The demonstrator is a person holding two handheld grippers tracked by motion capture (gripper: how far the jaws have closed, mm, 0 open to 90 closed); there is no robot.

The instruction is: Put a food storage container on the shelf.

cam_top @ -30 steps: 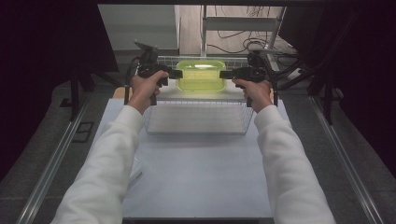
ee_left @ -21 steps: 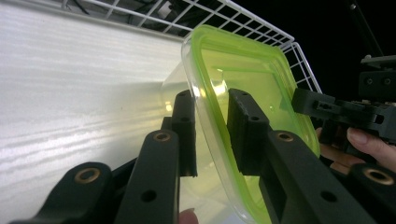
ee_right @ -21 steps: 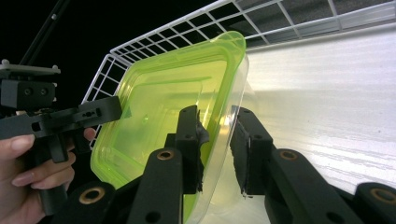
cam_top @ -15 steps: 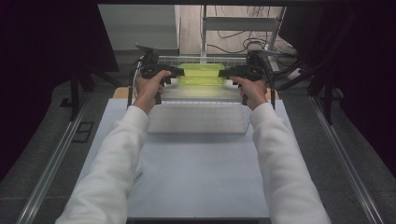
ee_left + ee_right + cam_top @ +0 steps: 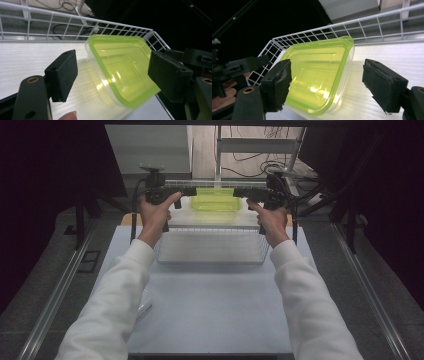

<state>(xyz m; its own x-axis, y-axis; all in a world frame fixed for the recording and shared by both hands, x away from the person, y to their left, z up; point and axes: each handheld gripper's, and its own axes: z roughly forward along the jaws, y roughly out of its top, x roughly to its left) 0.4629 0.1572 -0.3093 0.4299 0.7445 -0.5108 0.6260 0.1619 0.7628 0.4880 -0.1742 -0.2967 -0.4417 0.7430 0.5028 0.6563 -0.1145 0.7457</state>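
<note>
Fingers of the left gripper [image 5: 184, 195] and right gripper [image 5: 245, 194] stand wide apart, having just opened, gripping nothing, on either side of a green-lidded box [image 5: 215, 200]. The clear box lies in a white wire basket [image 5: 214, 246] on the pale worktop [image 5: 210, 310]; cables [image 5: 260, 162] trail beyond.

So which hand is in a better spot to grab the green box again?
Probably the right hand-held gripper: its open jaws sit on either side of the green box, one pad close beside its rim. The left hand-held gripper is open too, but the box sits tilted between its pads.
</note>
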